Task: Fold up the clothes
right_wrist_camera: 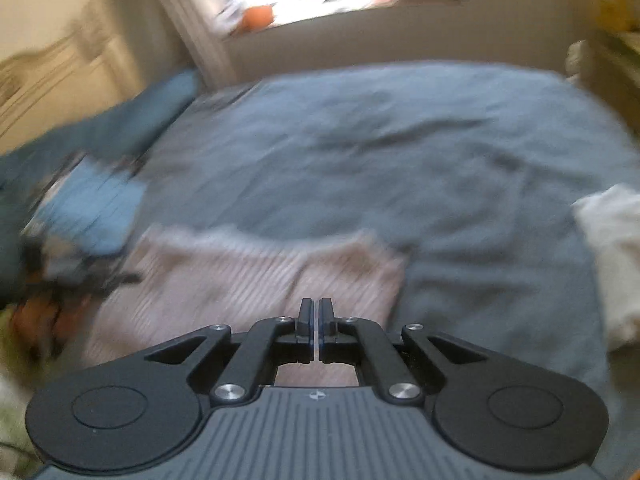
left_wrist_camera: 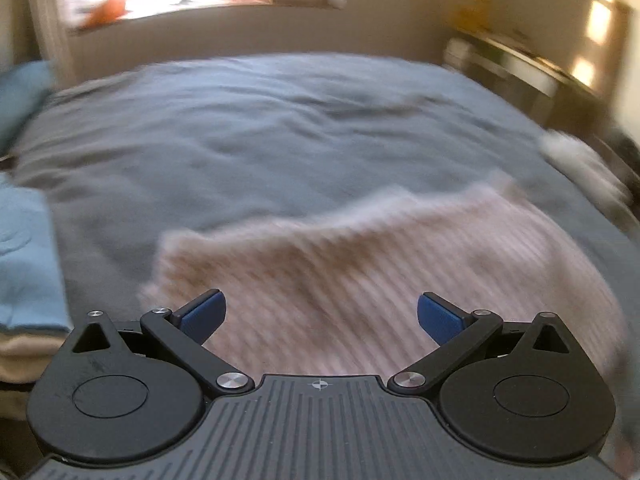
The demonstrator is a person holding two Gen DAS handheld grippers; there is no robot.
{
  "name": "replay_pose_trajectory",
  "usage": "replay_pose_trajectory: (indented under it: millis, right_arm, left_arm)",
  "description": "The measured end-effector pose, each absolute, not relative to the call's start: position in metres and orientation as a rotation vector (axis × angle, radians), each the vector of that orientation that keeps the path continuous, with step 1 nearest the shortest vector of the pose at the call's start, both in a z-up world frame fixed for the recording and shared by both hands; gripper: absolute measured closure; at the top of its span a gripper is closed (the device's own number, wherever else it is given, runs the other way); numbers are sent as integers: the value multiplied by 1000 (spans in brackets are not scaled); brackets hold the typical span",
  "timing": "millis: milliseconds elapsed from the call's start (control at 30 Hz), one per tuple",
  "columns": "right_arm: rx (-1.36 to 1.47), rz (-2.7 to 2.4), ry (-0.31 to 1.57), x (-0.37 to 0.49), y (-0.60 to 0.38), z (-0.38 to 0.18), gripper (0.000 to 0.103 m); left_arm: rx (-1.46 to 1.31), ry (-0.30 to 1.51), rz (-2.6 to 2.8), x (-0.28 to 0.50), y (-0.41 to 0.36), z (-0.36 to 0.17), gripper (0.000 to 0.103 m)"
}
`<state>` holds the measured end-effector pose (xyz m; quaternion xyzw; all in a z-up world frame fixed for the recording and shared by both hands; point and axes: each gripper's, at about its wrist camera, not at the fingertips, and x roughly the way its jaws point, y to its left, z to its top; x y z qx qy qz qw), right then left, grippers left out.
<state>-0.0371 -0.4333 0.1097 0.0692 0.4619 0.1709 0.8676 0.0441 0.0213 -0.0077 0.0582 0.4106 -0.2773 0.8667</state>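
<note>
A pale pink ribbed garment (left_wrist_camera: 360, 264) lies spread on the blue-grey bedcover (left_wrist_camera: 240, 140), blurred by motion. My left gripper (left_wrist_camera: 320, 314) hovers over its near part, open, with nothing between the blue pads (left_wrist_camera: 204, 314). In the right wrist view the same pink garment (right_wrist_camera: 248, 276) lies ahead and to the left on the bedcover (right_wrist_camera: 400, 152). Above the garment's near edge, my right gripper (right_wrist_camera: 316, 312) has its fingers pressed together with no cloth visible between them.
A light blue folded cloth (left_wrist_camera: 24, 260) lies at the left, also seen as a blue cloth (right_wrist_camera: 92, 208) among a heap of other items. A white garment (right_wrist_camera: 616, 256) sits at the right edge. A window sill (left_wrist_camera: 200, 8) and a side table (left_wrist_camera: 520, 64) stand beyond the bed.
</note>
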Motion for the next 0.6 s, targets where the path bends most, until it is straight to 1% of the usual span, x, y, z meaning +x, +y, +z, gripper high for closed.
replay_pose_trajectory:
  millis: [233, 367, 467, 533, 600]
  right_arm:
    - [-86, 400, 1123, -59, -390, 20, 103]
    - [-224, 417, 1206, -71, -366, -33, 103]
    - [-302, 415, 1232, -69, -354, -18, 103]
    - [-371, 433, 1197, -72, -340, -3, 103]
    - [-366, 495, 1158, -73, -323, 7, 103]
  left_arm:
    - [158, 1013, -707, -11, 41, -35, 0]
    - [171, 1026, -668, -14, 56, -53, 1]
    - [180, 1010, -676, -18, 57, -44, 1]
    - [201, 997, -685, -22, 57, -39, 1]
    - [263, 980, -700, -30, 54, -42, 1]
